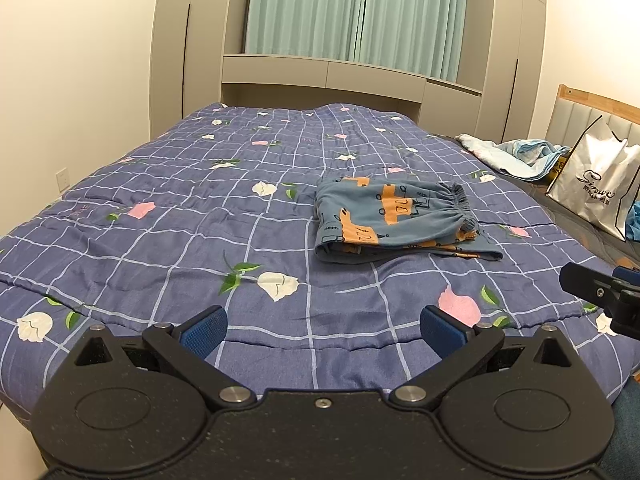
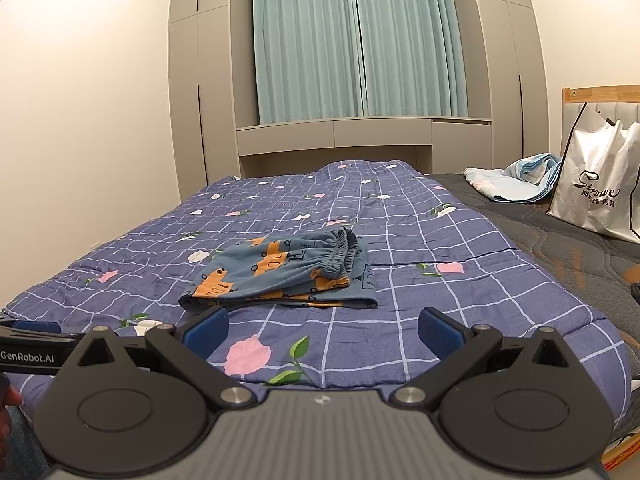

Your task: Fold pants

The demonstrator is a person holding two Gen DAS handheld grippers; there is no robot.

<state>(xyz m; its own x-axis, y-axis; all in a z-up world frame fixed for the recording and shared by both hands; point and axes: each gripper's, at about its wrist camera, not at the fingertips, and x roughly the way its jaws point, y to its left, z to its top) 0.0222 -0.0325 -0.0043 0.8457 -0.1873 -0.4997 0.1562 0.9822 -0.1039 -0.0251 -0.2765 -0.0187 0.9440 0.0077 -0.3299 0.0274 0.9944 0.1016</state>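
The pants point(image 1: 396, 216), blue with orange cartoon vehicles, lie folded into a compact stack on the purple floral quilt point(image 1: 180, 220), elastic waistband on top toward the right. In the right wrist view the pants point(image 2: 280, 276) rest just beyond my fingers. My left gripper point(image 1: 324, 328) is open and holds nothing, hovering over the quilt well short of the pants. My right gripper point(image 2: 323, 326) is open too, with nothing between its blue pads point(image 2: 440, 332). The right gripper's black body point(image 1: 608, 292) shows at the right edge of the left wrist view.
A white shopping bag point(image 2: 600, 184) stands on the dark mattress point(image 2: 560, 248) at the right, by a crumpled light-blue blanket point(image 2: 516, 180). A wooden headboard point(image 2: 600, 94) is behind them. Grey wardrobes and teal curtains point(image 2: 360, 40) line the far wall. A hand point(image 2: 8, 404) shows at the left edge.
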